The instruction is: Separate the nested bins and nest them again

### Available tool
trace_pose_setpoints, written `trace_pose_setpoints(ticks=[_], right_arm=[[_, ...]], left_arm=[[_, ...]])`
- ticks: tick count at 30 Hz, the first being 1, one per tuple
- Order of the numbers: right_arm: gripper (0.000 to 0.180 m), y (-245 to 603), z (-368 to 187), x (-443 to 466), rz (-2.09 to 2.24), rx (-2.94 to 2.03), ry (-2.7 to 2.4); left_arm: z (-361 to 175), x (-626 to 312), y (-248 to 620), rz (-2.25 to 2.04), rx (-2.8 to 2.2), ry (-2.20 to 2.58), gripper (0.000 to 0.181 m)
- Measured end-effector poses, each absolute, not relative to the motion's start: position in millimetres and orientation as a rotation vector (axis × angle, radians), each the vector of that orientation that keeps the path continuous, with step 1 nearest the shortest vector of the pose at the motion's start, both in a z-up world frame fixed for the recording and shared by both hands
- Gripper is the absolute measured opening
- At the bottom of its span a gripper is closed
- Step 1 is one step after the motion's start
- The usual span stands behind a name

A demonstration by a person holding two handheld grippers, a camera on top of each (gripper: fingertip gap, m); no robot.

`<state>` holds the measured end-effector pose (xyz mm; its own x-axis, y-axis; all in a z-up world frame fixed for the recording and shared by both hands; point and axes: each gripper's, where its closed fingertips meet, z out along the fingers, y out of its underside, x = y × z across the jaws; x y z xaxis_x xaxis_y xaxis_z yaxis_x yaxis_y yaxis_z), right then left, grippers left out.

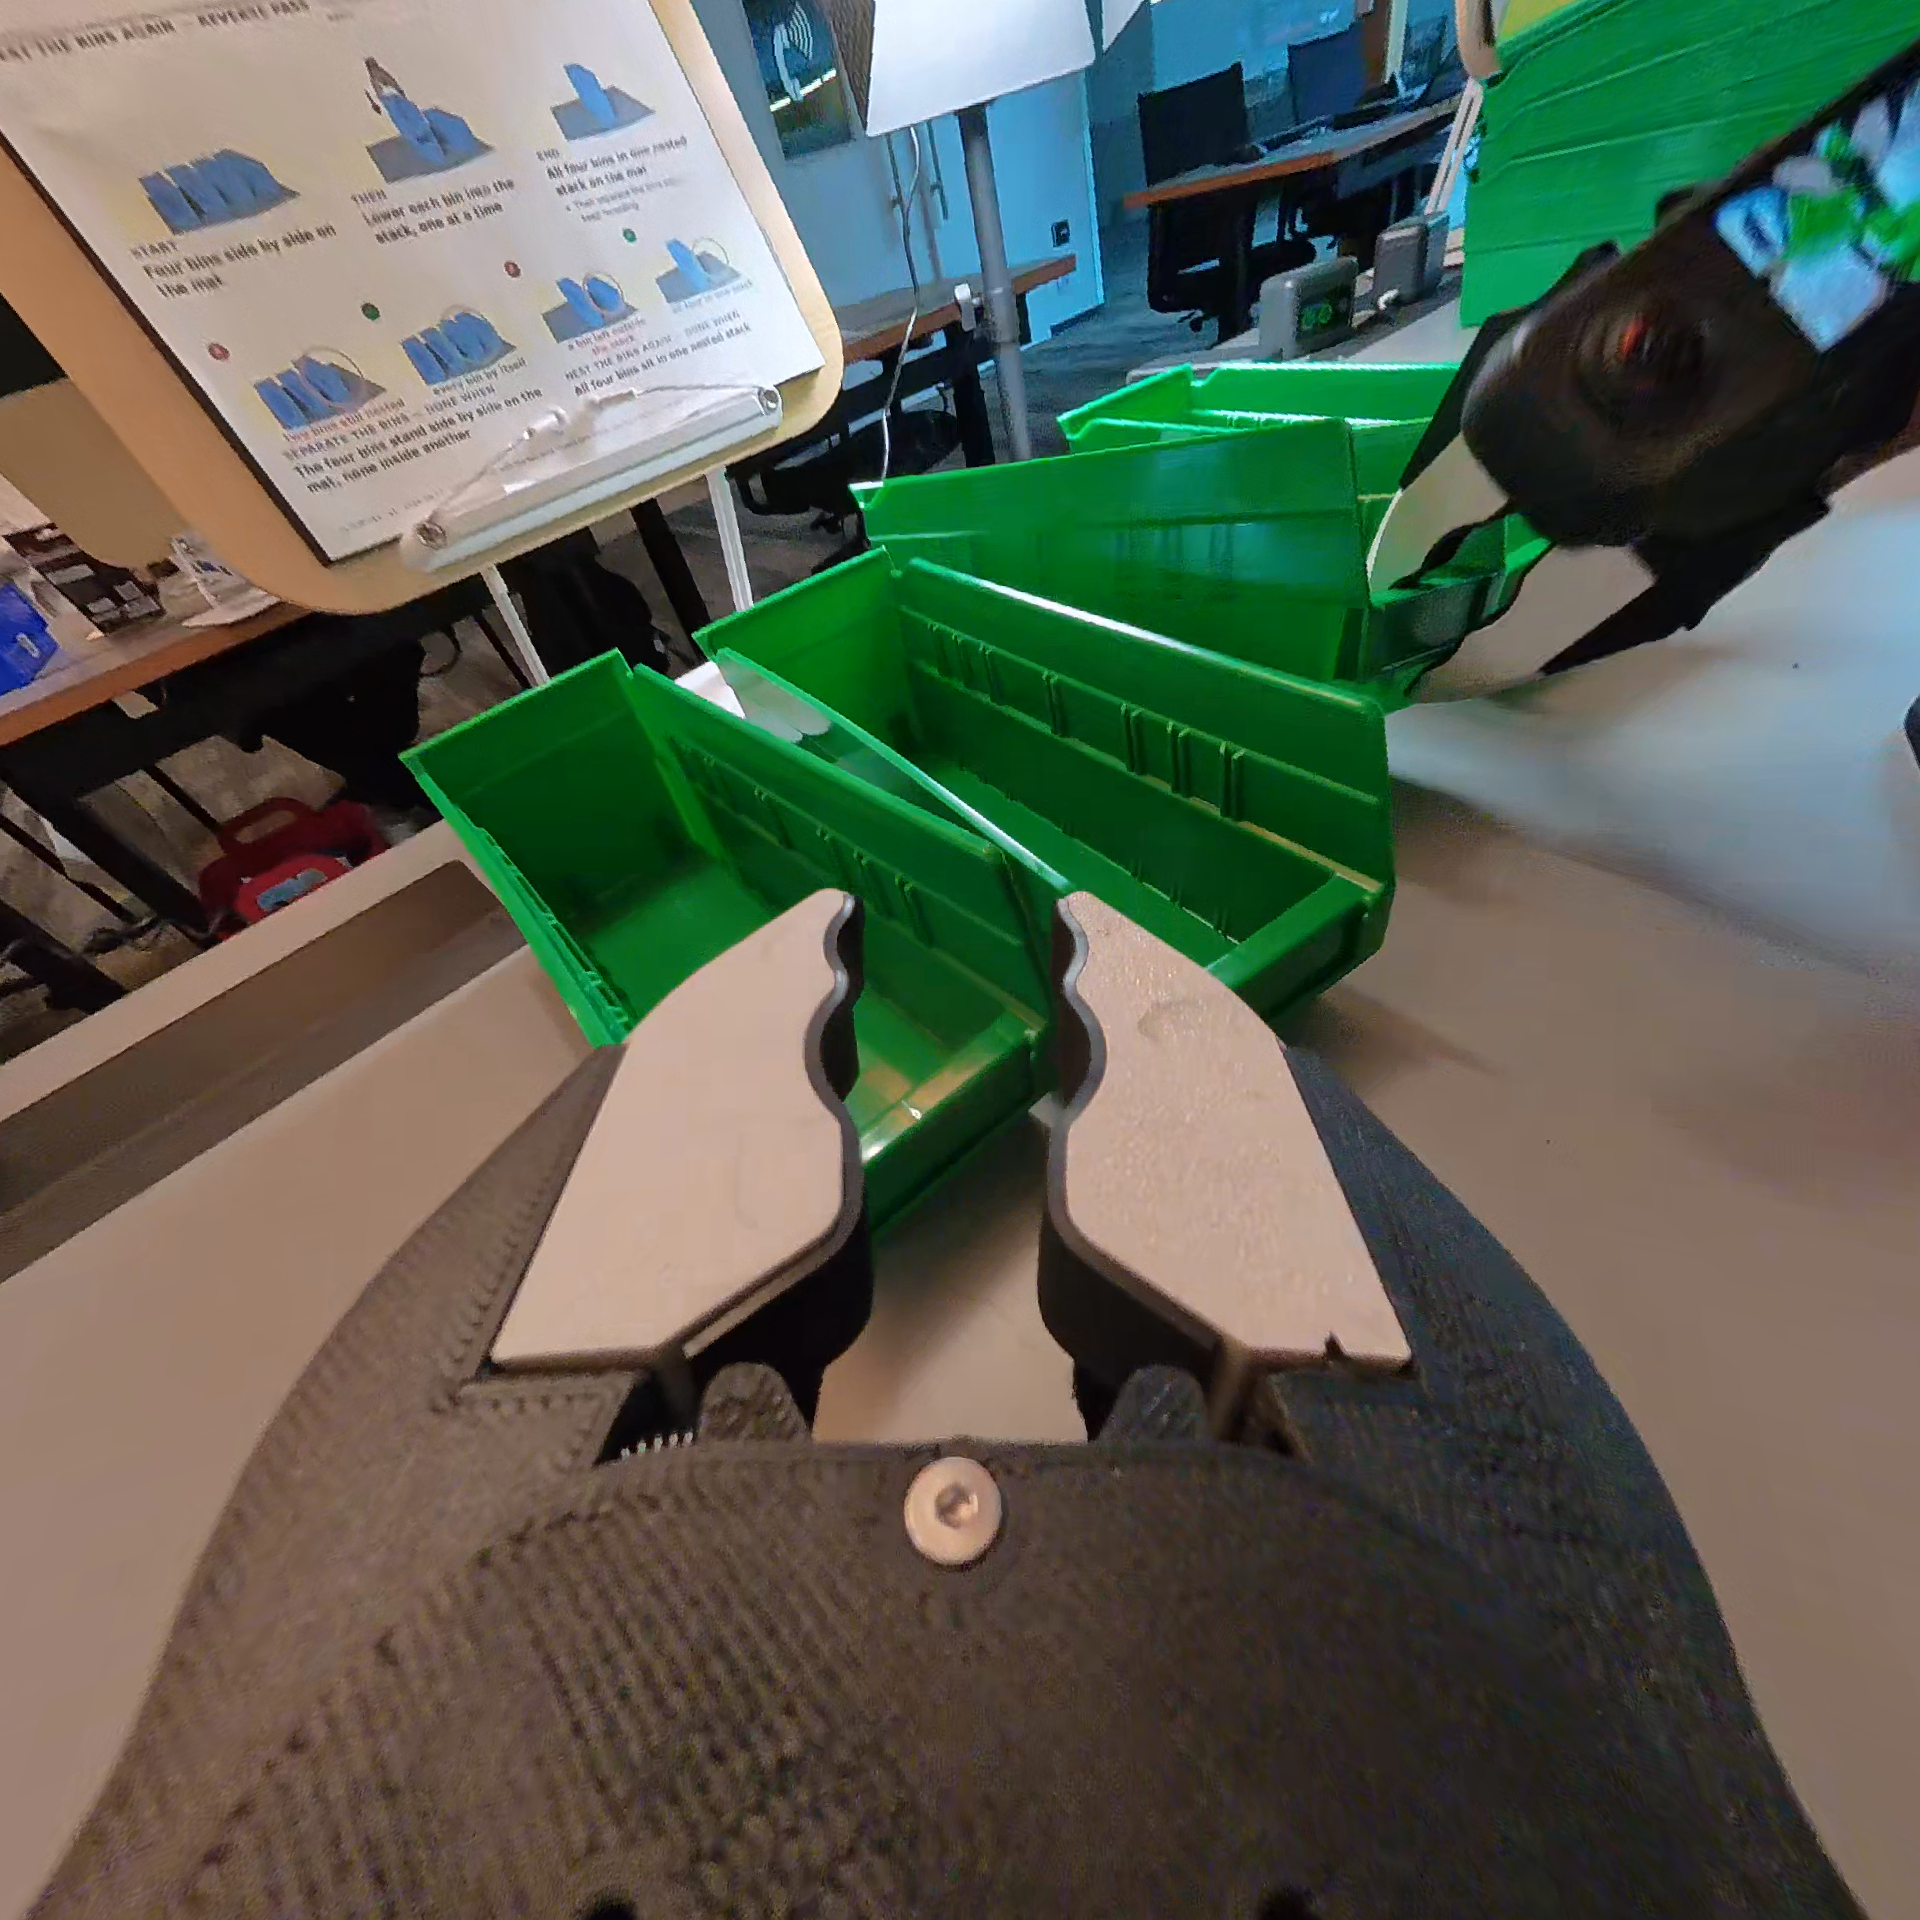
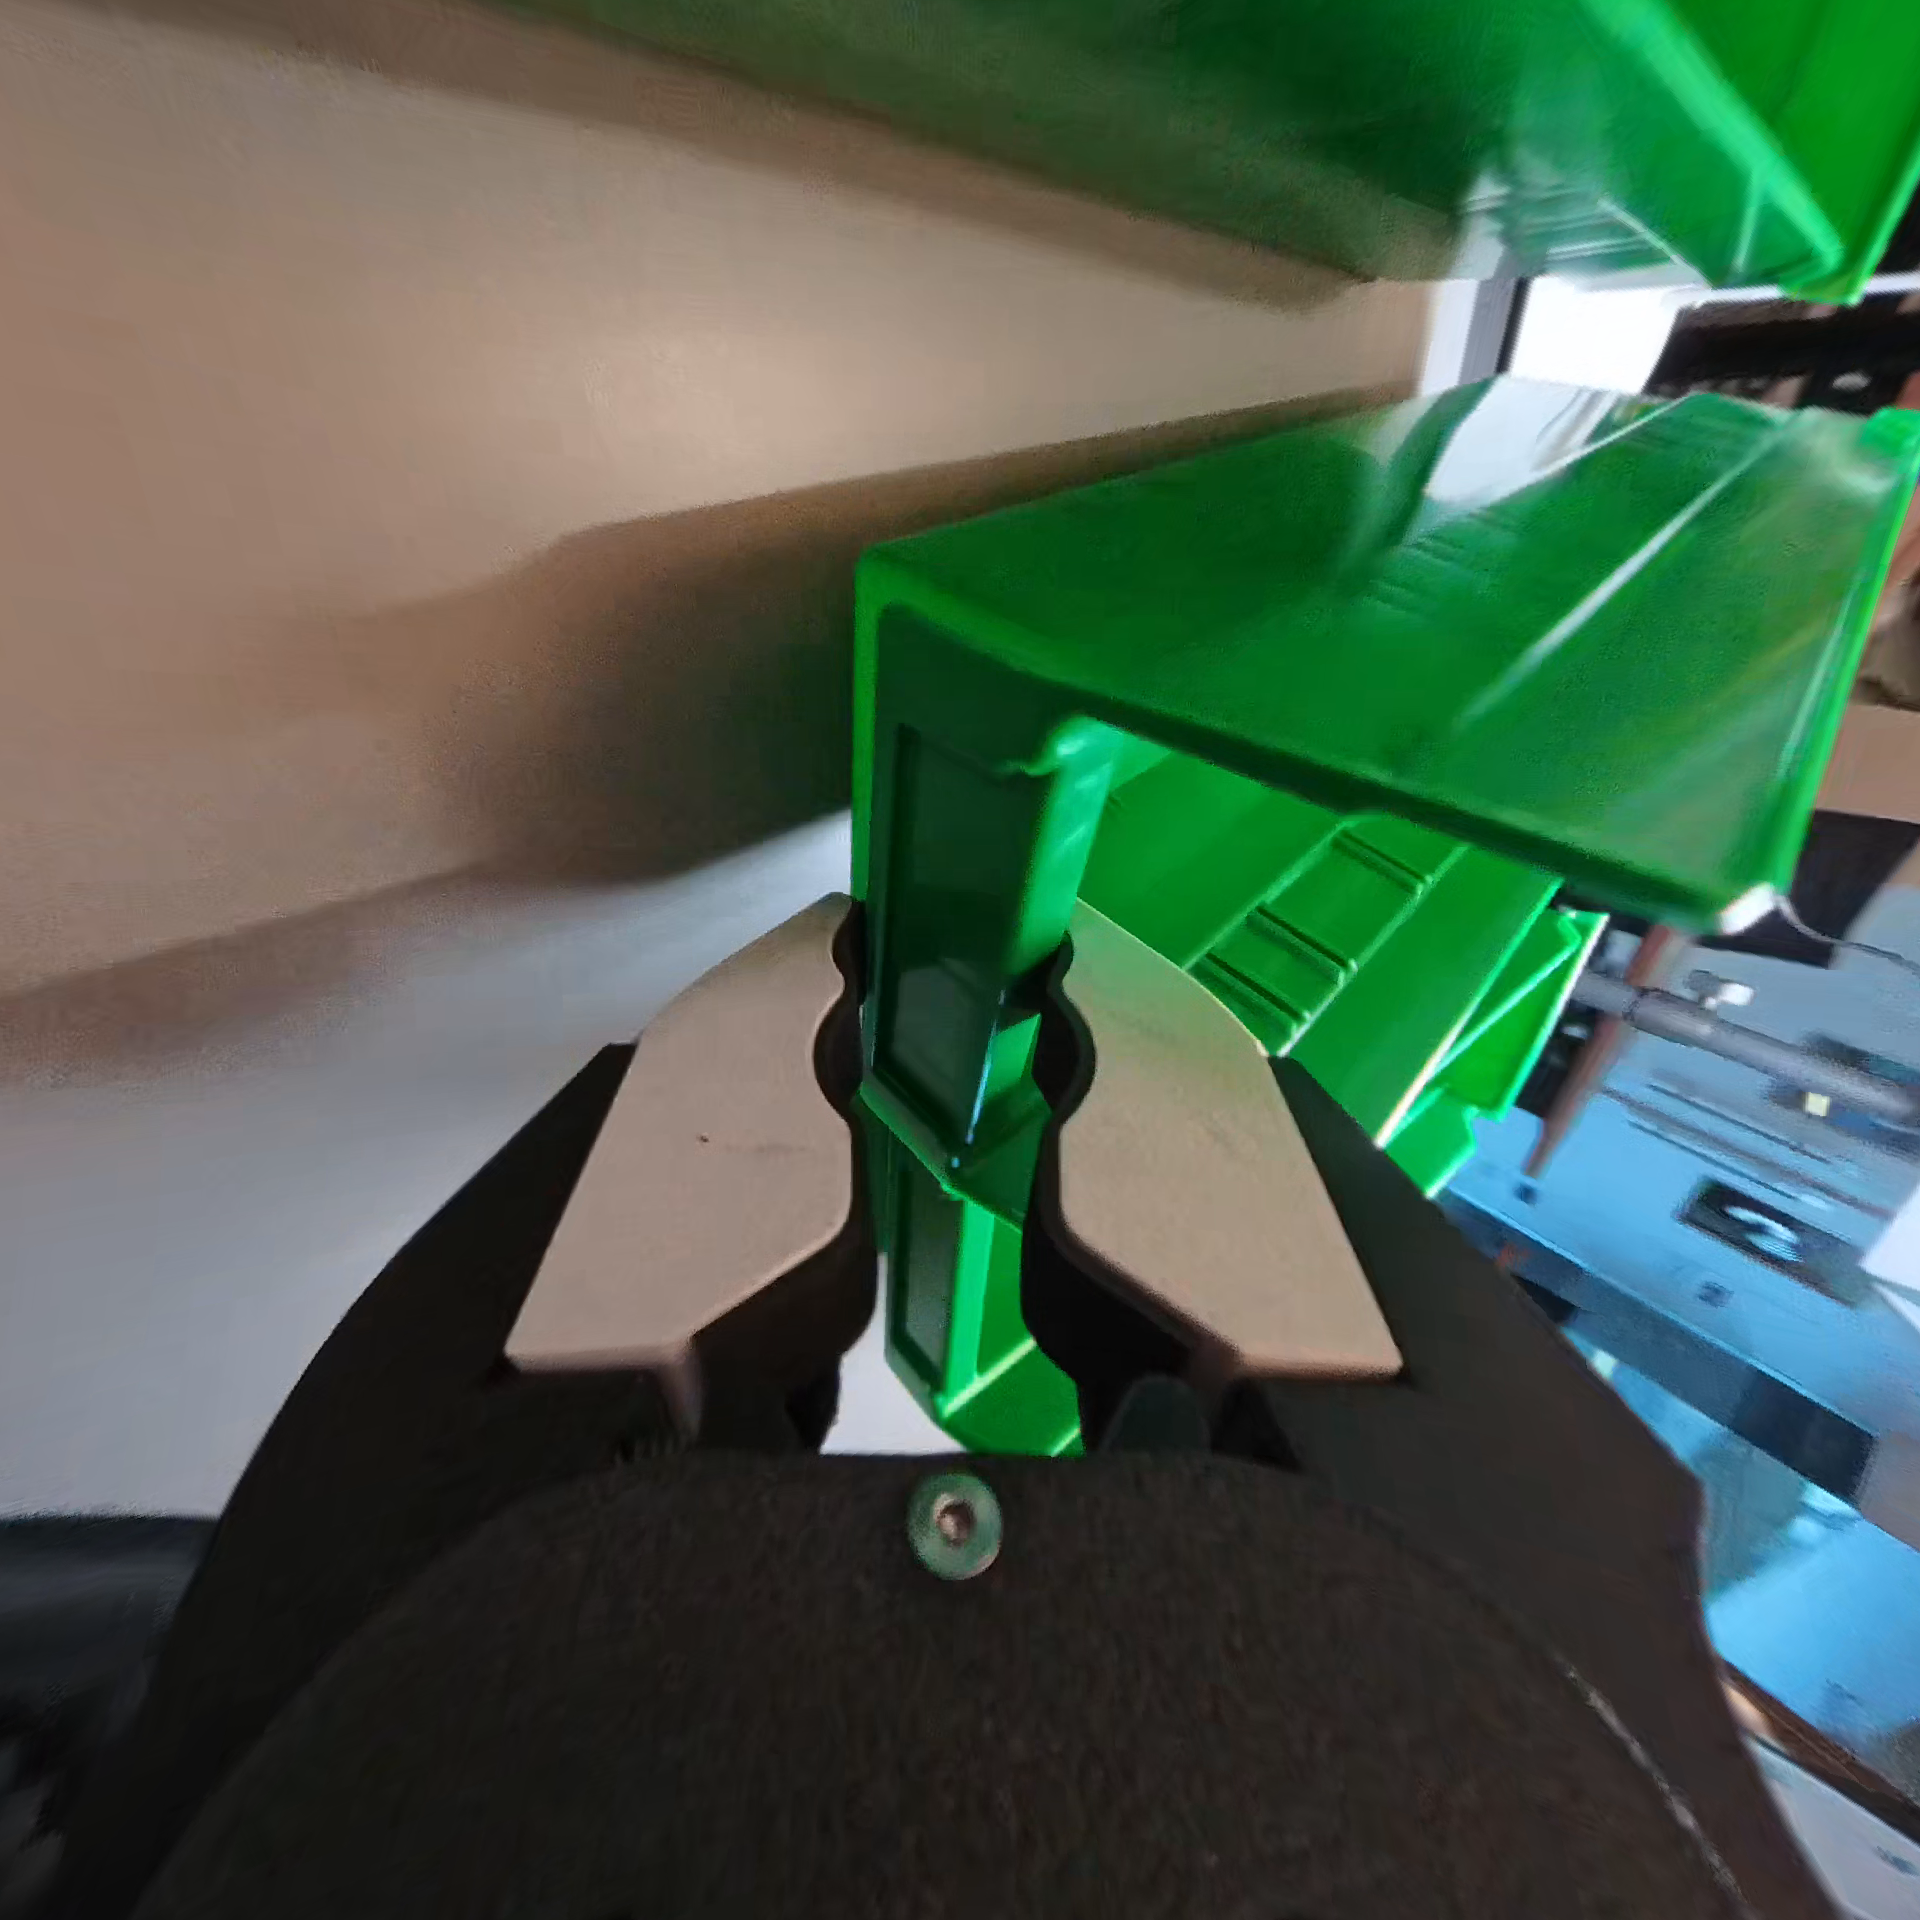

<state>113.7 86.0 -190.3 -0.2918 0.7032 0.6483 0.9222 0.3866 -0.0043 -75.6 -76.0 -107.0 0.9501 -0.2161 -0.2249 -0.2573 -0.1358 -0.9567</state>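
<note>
Several green plastic bins stand apart on the grey table (image 1: 1610, 935). The nearest bin (image 1: 644, 862) lies just ahead of my left gripper (image 1: 956, 935), which is open. That bin's front lip shows in the gap between the fingers, not pinched. A second bin (image 1: 1143, 748) sits right of it. Behind are a third bin (image 1: 1122, 540) and a fourth bin (image 1: 1247, 400). My right gripper (image 1: 1455, 634) is shut on the third bin's front end. In the right wrist view my right gripper (image 2: 956, 1039) clamps this bin (image 2: 1351, 644) by its front wall, tilted and blurred. Another bin (image 2: 1351, 125) lies beyond.
An instruction board (image 1: 416, 260) on an easel stands behind the table's left edge. A stack of green bins (image 1: 1662, 156) rises at the far right, with a small timer (image 1: 1309, 307) beside it. Desks and chairs fill the room behind. One gripper's finger ends stand about 25 cm off the other's.
</note>
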Motion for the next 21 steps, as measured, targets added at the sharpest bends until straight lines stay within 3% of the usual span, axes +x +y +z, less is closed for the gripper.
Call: trace_pose_setpoints(ticks=[6, 9, 16, 21], right_arm=[[0.030, 107, -210, 123, -0.676, -1.396, -2.082], [0.036, 95, -209, 117, -0.563, -1.395, -2.083], [0.042, -11, -149, 86, -0.054, -1.323, -2.068], [0.048, -89, -156, 35, 0.166, -1.156, -2.160]], left_arm=[[-119, -75, -75, 0.005, -1.746, 0.361, 0.031], [-122, -73, -76, 0.002, -1.753, 0.374, 0.031], [-130, -80, -76, 0.053, -1.793, 0.460, 0.034], [-148, -76, -72, 0.098, -1.879, 0.631, 0.034]])
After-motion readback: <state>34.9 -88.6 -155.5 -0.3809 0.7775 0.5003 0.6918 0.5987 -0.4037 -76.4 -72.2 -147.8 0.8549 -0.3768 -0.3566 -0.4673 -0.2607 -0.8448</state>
